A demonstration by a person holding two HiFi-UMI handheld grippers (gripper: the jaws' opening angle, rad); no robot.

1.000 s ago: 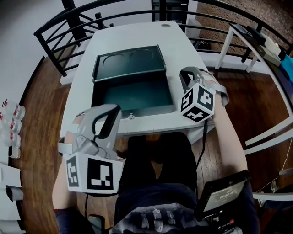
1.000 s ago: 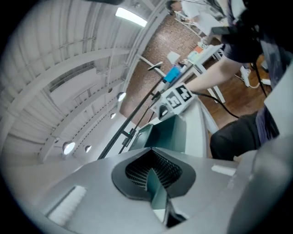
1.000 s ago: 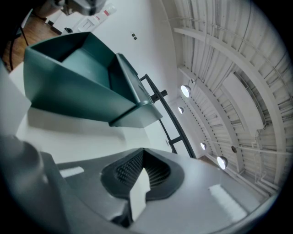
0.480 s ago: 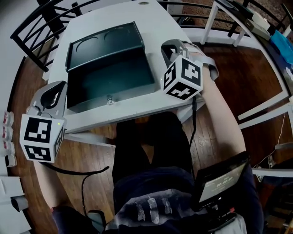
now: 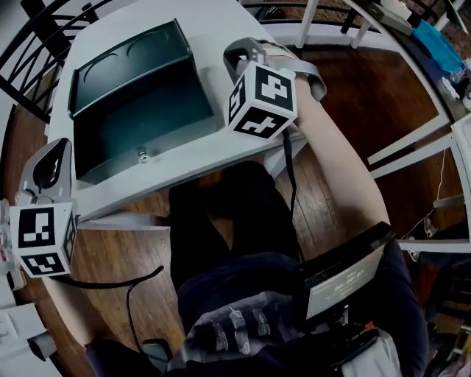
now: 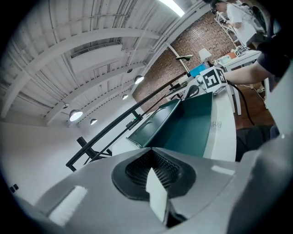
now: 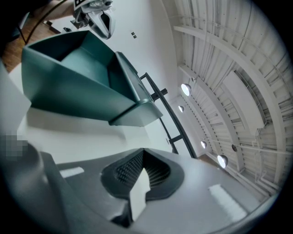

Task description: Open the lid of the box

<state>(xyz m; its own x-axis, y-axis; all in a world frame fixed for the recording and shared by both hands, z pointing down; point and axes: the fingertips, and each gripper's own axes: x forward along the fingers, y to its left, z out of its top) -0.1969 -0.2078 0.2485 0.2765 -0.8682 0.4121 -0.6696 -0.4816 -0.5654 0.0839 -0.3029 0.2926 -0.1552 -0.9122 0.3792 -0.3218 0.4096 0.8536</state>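
The dark green box [image 5: 140,125] stands open on the white table [image 5: 213,22], its lid [image 5: 125,55] tipped back at the far side and a small metal latch [image 5: 143,156] on its front wall. My left gripper [image 5: 51,151] hangs off the table's front left corner, apart from the box, jaws shut and empty. My right gripper [image 5: 241,51] sits just right of the box, jaws shut on nothing. The left gripper view looks along the open box [image 6: 187,125] toward the right gripper [image 6: 211,78]. The right gripper view shows the box [image 7: 78,87] and lid from the other side.
A black railing [image 5: 29,66] curves round the table's far and left sides. A white frame [image 5: 412,140] stands on the wooden floor to the right. The person's lap [image 5: 221,243] is under the table's front edge, with a dark screen device [image 5: 342,276] at the lower right.
The left gripper has swung out to the left, away from the box front. The right gripper stays beside the box's right wall. The box remains open.
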